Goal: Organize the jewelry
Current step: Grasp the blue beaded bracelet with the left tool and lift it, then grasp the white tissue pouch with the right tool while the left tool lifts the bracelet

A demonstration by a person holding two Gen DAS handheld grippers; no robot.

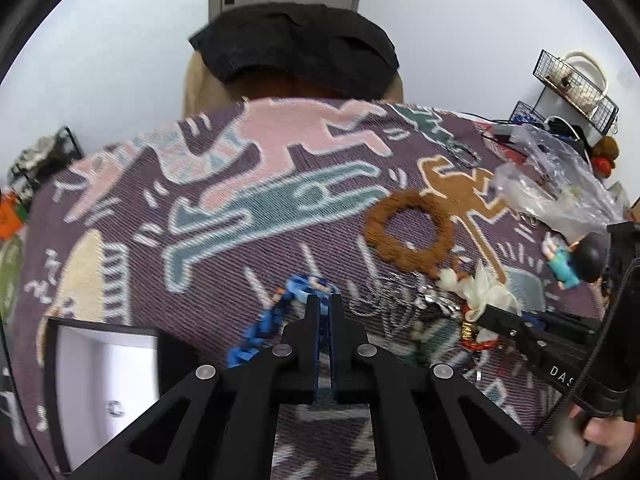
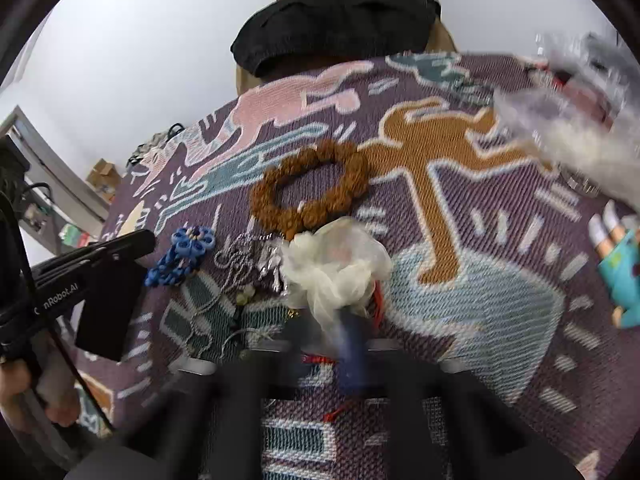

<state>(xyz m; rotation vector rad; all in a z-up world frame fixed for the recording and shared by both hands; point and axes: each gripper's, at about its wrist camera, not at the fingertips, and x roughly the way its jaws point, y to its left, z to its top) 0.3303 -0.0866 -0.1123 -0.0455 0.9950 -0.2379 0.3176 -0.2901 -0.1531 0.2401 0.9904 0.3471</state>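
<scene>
Jewelry lies heaped on the patterned cloth of the counter: brown bead bracelet, white flower piece, blue bead chain. Left gripper jaws pinch the blue chain; right gripper jaws pinch the flower piece. Risk: tangled silver chains drag along when lifted.

Bright, even room light, soft and diffuse; the white walls wash out pale. Shadows are faint. Heavy fisheye bulge, with dark vignette corners in both views. The left wrist view is mostly sharp, slightly soft at far right. The right wrist view has motion blur: the near hand-held gripper smears and the plastic bag at far right streaks.
</scene>
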